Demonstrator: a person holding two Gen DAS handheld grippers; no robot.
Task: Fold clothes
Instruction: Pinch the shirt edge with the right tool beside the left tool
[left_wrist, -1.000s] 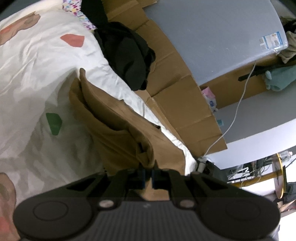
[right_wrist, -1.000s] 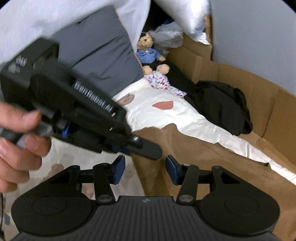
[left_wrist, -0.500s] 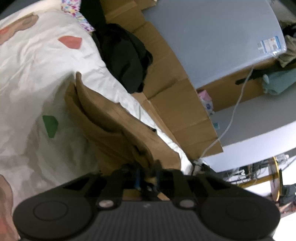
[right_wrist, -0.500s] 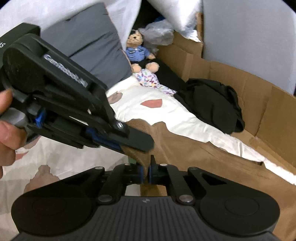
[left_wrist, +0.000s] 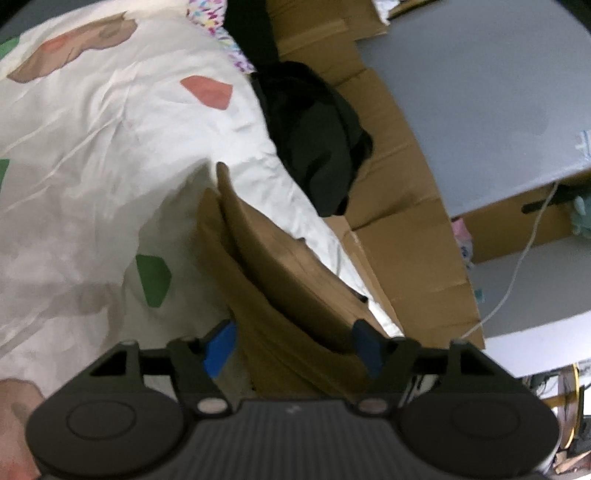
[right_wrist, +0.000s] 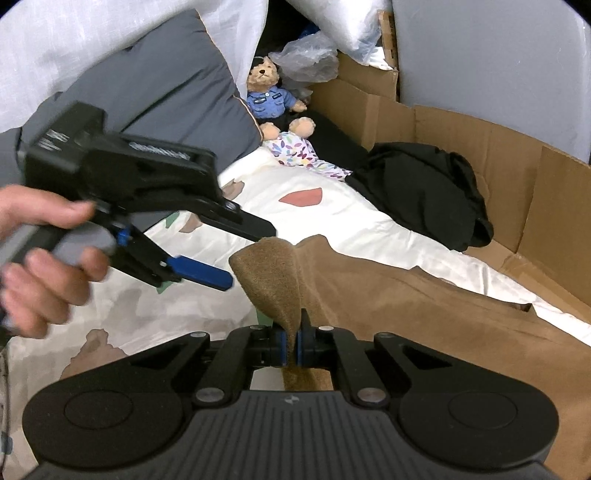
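Observation:
A brown suede-like garment (left_wrist: 280, 280) lies partly folded on the white patterned bed sheet (left_wrist: 110, 147). My left gripper (left_wrist: 291, 347) has its jaws opening; the brown cloth runs between the blue pads (left_wrist: 218, 347), which do not press on it. In the right wrist view my right gripper (right_wrist: 291, 347) is shut on a raised corner of the brown garment (right_wrist: 424, 314). The left gripper (right_wrist: 245, 258), held by a hand (right_wrist: 44, 266), hovers just left of that corner with its fingers apart.
A black garment (right_wrist: 417, 192) is heaped at the bed's far edge against flattened cardboard (right_wrist: 480, 147). A teddy bear (right_wrist: 269, 96), a floral cloth (right_wrist: 299, 151) and a grey pillow (right_wrist: 155, 96) sit at the head. A white cable (left_wrist: 517, 266) hangs beside the bed.
My left gripper let go of the brown garment and spread its jaws. My right gripper closed on the garment's raised corner and has kept hold of it.

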